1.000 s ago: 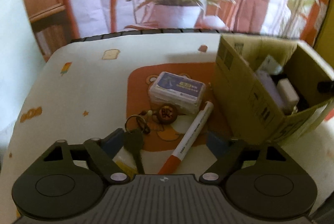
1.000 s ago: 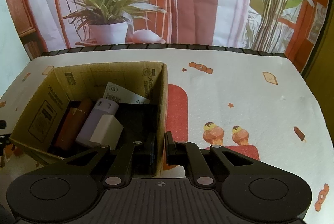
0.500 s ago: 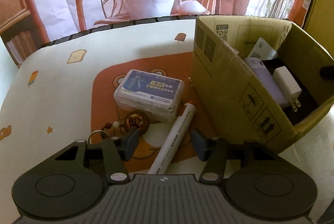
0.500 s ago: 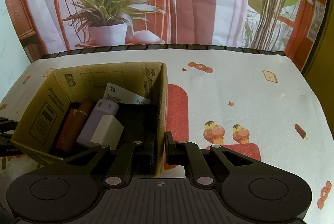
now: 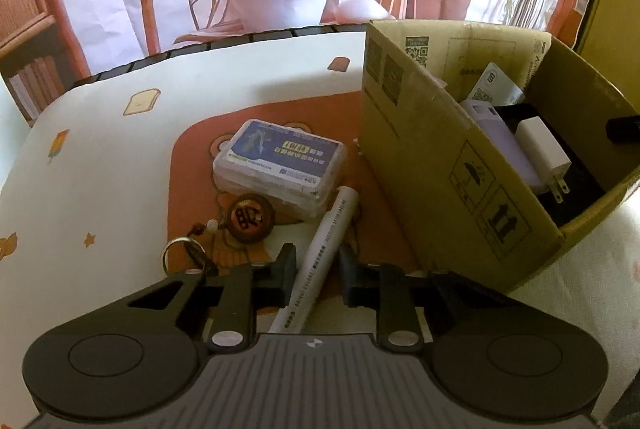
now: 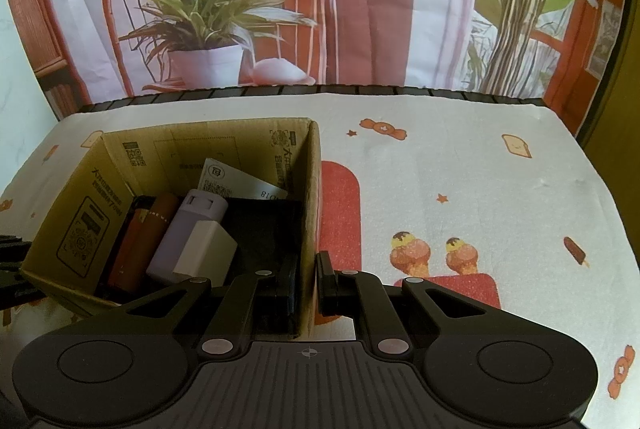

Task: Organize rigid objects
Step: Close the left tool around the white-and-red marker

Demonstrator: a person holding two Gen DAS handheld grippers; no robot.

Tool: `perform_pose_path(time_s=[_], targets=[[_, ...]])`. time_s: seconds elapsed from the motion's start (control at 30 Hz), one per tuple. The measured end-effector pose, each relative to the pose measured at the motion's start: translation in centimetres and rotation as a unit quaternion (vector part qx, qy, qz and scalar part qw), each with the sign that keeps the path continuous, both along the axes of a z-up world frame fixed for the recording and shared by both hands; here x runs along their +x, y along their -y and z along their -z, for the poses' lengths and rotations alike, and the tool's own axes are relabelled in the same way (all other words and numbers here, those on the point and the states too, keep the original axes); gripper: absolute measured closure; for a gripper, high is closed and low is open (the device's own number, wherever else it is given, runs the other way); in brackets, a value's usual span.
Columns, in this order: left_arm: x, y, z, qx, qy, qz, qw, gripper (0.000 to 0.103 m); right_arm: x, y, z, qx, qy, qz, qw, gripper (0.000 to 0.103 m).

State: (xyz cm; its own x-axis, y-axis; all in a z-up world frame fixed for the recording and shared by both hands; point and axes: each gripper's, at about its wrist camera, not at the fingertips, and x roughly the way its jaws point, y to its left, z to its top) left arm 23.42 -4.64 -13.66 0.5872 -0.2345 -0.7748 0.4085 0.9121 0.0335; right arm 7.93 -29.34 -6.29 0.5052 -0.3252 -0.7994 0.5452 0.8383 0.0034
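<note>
My left gripper (image 5: 316, 275) has just been closing, and the white pen (image 5: 320, 253) is now between its two fingers. The pen looks pinched on both sides. It lies flat on the tablecloth (image 5: 100, 165). Its long side runs from down by my gripper up and a little to the right, so its far end points at the clear plastic box with the blue label (image 5: 282, 165) and almost touches it. A round brown key charm (image 5: 250, 217) and a key ring (image 5: 182, 253) lie just left of the pen.

The cardboard box (image 5: 432, 165) stands open just to the right of the pen. Inside it I see a pale purple bottle (image 6: 188, 233), a white plug block (image 6: 208, 253) lying on it, a dark red tube (image 6: 140, 241) next to the bottle, a white paper card (image 6: 236, 183) at the back and something flat and black (image 6: 264, 225) on the bottom.

My right gripper (image 6: 308, 281) is squeezed tight on the right wall of the cardboard box, one finger inside and one outside.
</note>
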Motion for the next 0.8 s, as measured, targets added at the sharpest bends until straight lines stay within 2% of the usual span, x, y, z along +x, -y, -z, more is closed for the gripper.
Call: perform_pose_path(time_s=[0.5,0.8], targets=[[-3.0,-1.9,0.4,-0.028,-0.009,-0.028,0.9992,0.080,-0.1,0.1,0.1,0.002,0.004,0.002,1.000,0.093],[-2.2,-1.3,0.3,-0.027,-0.010,-0.041,0.9987,0.080,-0.1,0.1,0.2,0.004,0.006,0.002,1.000,0.093]])
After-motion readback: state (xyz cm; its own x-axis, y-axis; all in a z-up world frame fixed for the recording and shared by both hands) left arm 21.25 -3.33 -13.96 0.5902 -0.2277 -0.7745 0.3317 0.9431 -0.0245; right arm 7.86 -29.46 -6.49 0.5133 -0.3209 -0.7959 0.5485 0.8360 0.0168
